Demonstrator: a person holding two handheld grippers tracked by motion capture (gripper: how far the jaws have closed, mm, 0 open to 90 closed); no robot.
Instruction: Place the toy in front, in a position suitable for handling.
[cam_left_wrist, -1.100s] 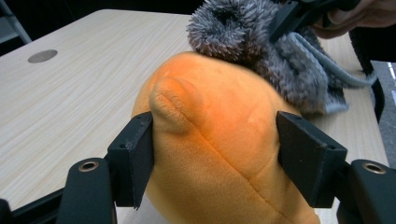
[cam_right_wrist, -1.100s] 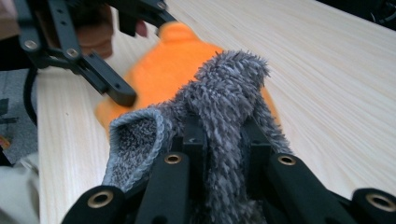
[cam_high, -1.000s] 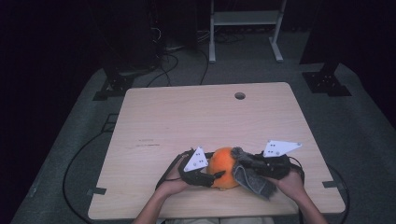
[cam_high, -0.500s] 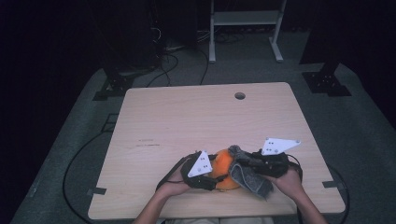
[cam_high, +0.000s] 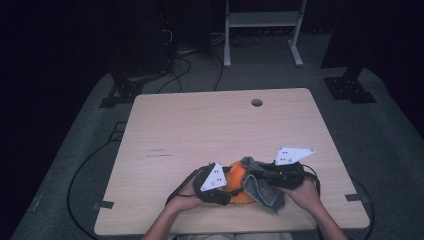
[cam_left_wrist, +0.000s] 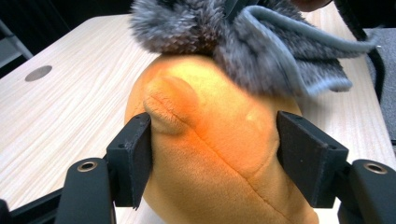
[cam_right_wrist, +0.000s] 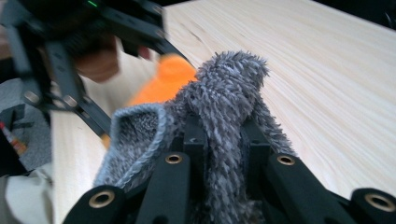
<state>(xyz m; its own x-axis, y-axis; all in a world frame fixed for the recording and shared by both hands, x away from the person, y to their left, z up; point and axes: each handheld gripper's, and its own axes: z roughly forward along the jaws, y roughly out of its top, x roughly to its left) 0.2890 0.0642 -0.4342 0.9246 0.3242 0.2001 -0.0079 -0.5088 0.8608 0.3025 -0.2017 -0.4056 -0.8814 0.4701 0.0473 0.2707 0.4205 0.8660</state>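
At the near edge of the wooden surface (cam_high: 200, 130) we hold an orange plush toy (cam_left_wrist: 210, 154), soft and light, best gripped across its body. Our left gripper (cam_left_wrist: 212, 154) has its fingers partly closed, pressing its sides. Our right gripper (cam_right_wrist: 219, 154) is clamped on a limp grey furry cloth (cam_right_wrist: 224, 102), perhaps a sock; its far end is hidden.

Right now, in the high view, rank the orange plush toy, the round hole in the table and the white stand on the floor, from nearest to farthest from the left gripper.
1. Orange plush toy: between the left gripper jaws, near edge.
2. Round hole: far side of the table.
3. White stand: on the floor beyond the table.
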